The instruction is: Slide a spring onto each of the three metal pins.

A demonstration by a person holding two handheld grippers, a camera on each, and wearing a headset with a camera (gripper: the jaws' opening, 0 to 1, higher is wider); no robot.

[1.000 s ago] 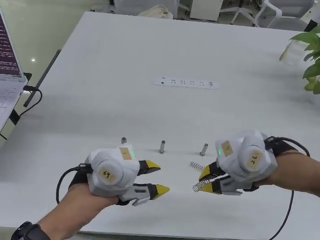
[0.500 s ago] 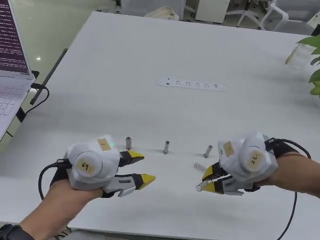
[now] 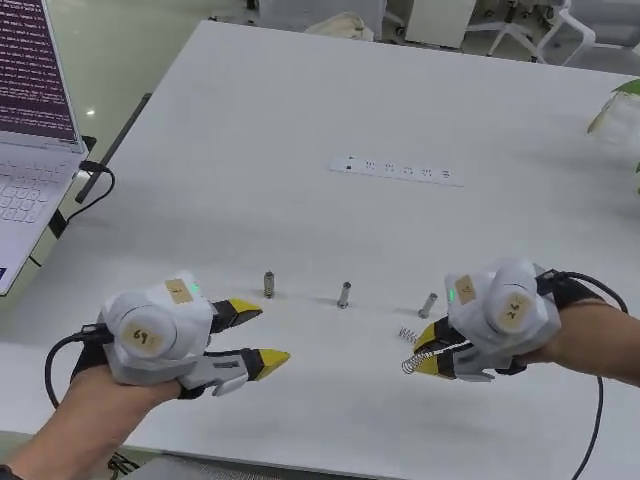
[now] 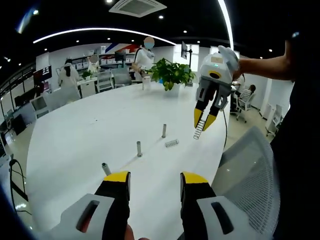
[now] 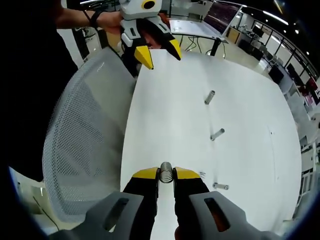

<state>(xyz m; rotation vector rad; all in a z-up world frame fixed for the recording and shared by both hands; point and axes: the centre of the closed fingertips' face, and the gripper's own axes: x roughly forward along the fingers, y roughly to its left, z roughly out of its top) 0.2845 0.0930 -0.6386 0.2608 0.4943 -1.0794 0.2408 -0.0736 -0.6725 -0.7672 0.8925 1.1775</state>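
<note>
The laptop is cut off by the left edge of the head view, and only a few leaves of a plant are seen at the right edge. The jaws of the right hand-held gripper are largely covered by its own white body in that view. It is clenched on a spring, which juts leftward from the yellow tips. In the right gripper view this spring is met end-on, so its length is hidden there. In the left gripper view it is seen held clear of the surface.

A second spring lies loose just beside the right pin. The middle pin and left pin are lined up with it, all three bare. The left hand-held gripper is released near the left pin, nothing between its jaws. A power strip lies well beyond the pins, and a black cable runs beside the laptop.
</note>
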